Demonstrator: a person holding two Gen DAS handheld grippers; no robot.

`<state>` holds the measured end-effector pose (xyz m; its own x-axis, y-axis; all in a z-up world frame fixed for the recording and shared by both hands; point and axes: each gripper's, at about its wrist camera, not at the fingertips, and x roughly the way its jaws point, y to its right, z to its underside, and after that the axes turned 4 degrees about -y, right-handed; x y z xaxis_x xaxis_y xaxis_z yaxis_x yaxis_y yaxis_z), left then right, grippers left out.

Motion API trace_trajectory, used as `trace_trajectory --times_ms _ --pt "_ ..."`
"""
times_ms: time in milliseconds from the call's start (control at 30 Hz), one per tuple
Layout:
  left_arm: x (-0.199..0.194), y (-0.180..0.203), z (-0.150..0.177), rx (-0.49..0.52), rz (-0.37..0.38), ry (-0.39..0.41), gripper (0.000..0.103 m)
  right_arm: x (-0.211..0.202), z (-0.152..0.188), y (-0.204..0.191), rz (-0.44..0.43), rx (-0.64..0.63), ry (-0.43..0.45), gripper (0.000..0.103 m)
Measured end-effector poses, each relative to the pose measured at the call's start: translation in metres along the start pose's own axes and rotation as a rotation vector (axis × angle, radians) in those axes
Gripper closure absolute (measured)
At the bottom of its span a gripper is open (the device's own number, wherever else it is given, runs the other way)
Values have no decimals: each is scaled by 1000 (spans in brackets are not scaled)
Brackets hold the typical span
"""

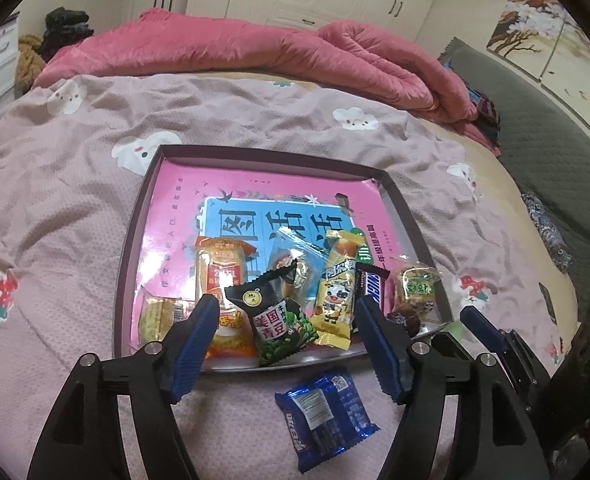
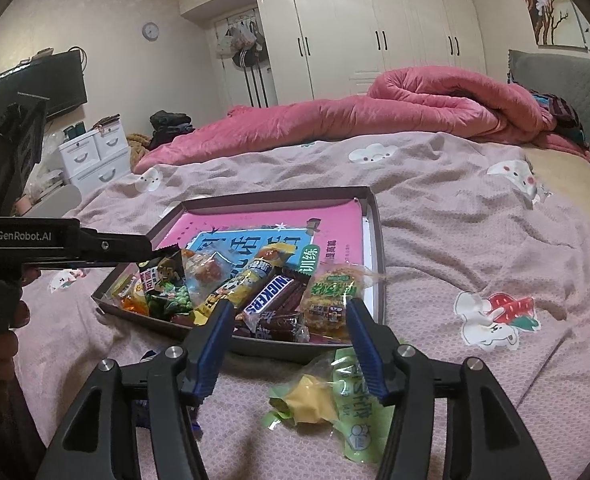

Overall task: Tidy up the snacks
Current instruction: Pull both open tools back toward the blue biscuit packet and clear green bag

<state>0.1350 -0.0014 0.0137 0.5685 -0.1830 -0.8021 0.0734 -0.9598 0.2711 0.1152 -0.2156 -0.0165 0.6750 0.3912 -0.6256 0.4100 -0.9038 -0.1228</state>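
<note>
Most snacks already in the tray (image 1: 409, 216), which sits on the pink bedspread (image 1: 75, 200) with a pink book (image 1: 255, 192) lining its floor. Along the near edge of the tray: cracker packet (image 1: 157, 316), orange-topped bun packet (image 1: 223, 268), black green-pea packet (image 1: 273, 316), clear candy bag (image 1: 295, 252), yellow milk-candy bar (image 1: 335, 292), Snickers bar (image 2: 271, 294), round cake packet (image 1: 415, 288), dark wrapped piece (image 2: 283, 326) below the Snickers bar. Packed loosely, overlapping, not sorted into rows.

Two items left outside, both on the bedspread just in front of the tray: blue Oreo packet (image 1: 327, 412) and green-and-yellow wrapped snack (image 2: 327, 396).

Left gripper (image 1: 287, 320) wide open and empty, held above the near edge of the tray with the green-pea packet seen between its blue pads but untouched. Right gripper (image 2: 291, 320) about half open and empty, above the green-and-yellow snack, one pad close to the wrapper, contact not confirmed.

Judged well past halfway; remaining work appears to be two pickups and possibly tidying the pile
</note>
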Motion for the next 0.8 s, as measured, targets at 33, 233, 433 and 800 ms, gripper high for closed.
trace_trajectory --times_ms 33,233,433,800 --pt "-2 1 0 4 -2 3 28 -1 0 0 -1 -2 0 44" --pt "-9 6 3 21 4 9 27 -7 1 -3 2 -15 10 41" --pt "-16 10 7 35 8 17 25 -14 0 -7 6 -22 28 34" --pt "-21 12 23 48 23 -9 24 -32 5 -4 32 34 6 29"
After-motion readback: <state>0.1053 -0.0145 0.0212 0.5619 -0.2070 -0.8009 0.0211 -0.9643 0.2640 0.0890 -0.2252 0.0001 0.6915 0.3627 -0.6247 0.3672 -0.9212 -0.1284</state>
